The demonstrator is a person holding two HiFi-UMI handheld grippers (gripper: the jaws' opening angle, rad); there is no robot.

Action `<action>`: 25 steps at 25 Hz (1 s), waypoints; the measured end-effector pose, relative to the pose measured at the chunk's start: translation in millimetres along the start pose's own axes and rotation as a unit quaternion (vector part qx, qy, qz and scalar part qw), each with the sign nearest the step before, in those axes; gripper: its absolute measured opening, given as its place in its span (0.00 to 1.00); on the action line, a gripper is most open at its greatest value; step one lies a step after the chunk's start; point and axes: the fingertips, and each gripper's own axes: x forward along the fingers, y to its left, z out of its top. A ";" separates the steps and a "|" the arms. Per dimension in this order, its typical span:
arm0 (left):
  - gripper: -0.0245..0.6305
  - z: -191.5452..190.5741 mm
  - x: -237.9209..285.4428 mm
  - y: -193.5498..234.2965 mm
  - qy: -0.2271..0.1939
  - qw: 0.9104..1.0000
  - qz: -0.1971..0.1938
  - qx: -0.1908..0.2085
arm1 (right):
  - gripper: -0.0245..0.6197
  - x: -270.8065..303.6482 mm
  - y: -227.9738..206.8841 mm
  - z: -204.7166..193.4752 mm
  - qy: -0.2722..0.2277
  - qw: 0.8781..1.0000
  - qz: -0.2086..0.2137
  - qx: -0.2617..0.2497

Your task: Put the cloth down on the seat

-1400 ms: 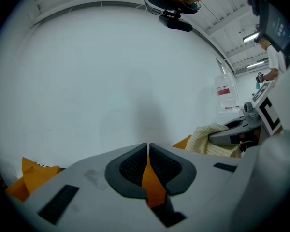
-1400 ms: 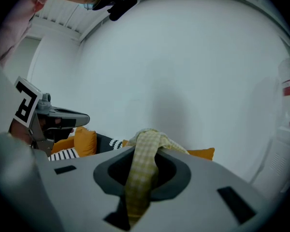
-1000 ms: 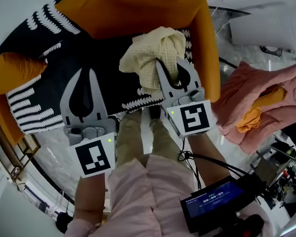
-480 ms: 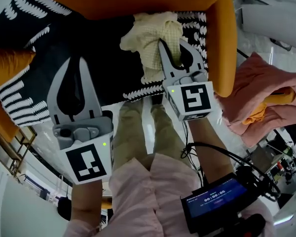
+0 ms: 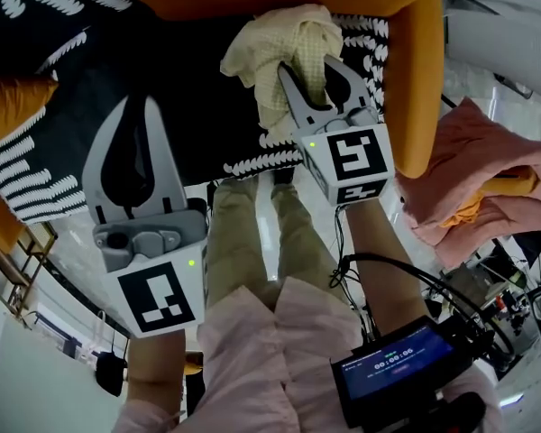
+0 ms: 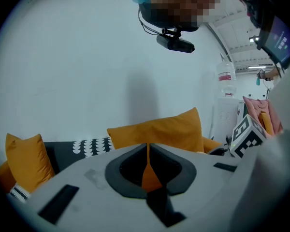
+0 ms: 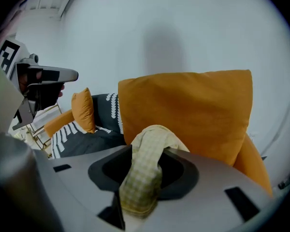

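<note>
A pale yellow waffle cloth (image 5: 278, 57) hangs bunched over the right end of the black patterned seat (image 5: 189, 97). My right gripper (image 5: 312, 69) is shut on the cloth (image 7: 144, 173), which passes between its jaws and spills out in front of the big orange cushion (image 7: 183, 112). My left gripper (image 5: 135, 106) hovers over the middle of the seat, jaws closed together with nothing in them. In the left gripper view the left gripper (image 6: 147, 149) shows only a thin slit between its jaws, with the orange cushion (image 6: 157, 132) beyond.
The sofa has orange arms (image 5: 424, 79) and a small orange cushion (image 5: 9, 93) at the left. A heap of pink and orange cloths (image 5: 487, 192) lies to the right. A device with a lit screen (image 5: 392, 368) and cables hangs at the person's waist.
The right gripper with the cloth has moved a little further out over the seat toward the back cushion. The left gripper has stayed nearly where it was.
</note>
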 end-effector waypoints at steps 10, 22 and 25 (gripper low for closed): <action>0.07 -2.4 -6.1 3.9 -0.005 1.000 0.006 -0.003 | 0.42 12.7 23.7 -63.5 0.142 0.988 0.058 0.001; 0.07 38.2 -32.6 -1.9 -0.043 0.999 0.016 0.004 | 0.42 -31.8 19.2 -5.5 0.077 0.996 0.033 -0.015; 0.07 59.4 -48.3 -9.7 -0.060 0.998 0.022 0.006 | 0.41 -56.5 20.5 25.5 0.038 0.998 0.033 -0.022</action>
